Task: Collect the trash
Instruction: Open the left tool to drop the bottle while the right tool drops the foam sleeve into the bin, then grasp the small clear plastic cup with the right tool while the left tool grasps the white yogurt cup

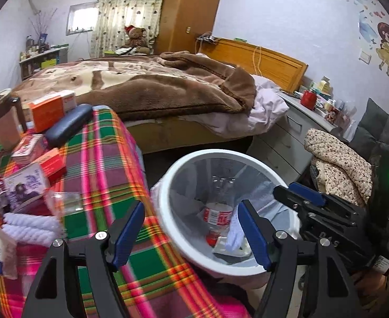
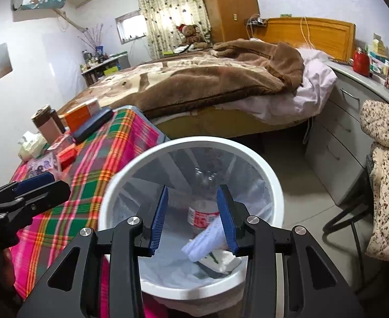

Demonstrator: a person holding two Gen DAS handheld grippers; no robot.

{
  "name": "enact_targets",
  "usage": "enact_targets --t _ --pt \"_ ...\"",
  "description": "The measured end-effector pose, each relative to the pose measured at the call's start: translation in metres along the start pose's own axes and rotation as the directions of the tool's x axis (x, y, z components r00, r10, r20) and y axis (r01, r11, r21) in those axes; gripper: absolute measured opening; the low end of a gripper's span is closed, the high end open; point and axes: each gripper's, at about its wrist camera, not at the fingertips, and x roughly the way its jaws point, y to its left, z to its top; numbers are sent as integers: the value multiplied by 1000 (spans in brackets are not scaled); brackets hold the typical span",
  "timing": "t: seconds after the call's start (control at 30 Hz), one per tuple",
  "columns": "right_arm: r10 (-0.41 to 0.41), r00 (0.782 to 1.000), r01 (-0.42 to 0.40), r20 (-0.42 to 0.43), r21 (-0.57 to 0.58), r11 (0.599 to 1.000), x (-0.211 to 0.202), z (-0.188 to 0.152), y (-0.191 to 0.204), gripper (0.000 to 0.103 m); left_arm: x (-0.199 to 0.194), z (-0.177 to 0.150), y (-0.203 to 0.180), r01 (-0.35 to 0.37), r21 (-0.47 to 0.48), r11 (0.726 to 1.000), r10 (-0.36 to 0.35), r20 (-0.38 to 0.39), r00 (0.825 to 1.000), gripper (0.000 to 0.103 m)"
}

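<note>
Worktop (image 1: 96, 159), plaid-covered, at left: mug, orange boxes, dark case, small cartons, clear wrapper (image 1: 64, 201), white ribbed cloth (image 1: 30, 225) and a printed packet nearest the edge.

Left claw (image 1: 191, 228): released, nothing between its pads, poised over the worktop's edge beside the bin.

Bin (image 2: 271, 182), white with liner, on the floor touching the worktop's side: holds a plastic bottle (image 2: 203, 216), upright, a white ribbed piece (image 2: 207, 241) lying slanted, and crumpled paper.

Right claw (image 2: 194, 217): released, empty, directly above the bin mouth.

Judgement: remaining trash lies on the worktop left of both claws; the left is nearer.
</note>
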Motion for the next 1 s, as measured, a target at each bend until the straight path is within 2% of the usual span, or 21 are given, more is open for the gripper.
enact_targets --t 0.1,0.17,0.2,0.4,0.6,1.0 --pt "27 1000 -27 13 -18 999 -2 1 11 43 -12 -4 14 -13 -30 999 14 16 1000 73" --pt "49 999 -48 23 -34 998 -3 3 20 53 -22 -6 26 -38 -44 998 40 30 999 73" --pt "64 998 -63 26 -43 997 -3 3 25 55 -25 -7 30 -47 -49 998 48 34 998 73" --pt "120 992 -117 26 -91 989 2 5 51 55 -52 -14 69 -107 -116 987 115 67 991 73" --pt "180 983 -176 15 -151 973 9 7 80 55 -76 -26 106 -195 -160 968 210 83 974 73" --pt "262 963 -268 -59 -277 923 31 2 145 56 -104 -52 174 -299 -257 919 321 49 946 74"
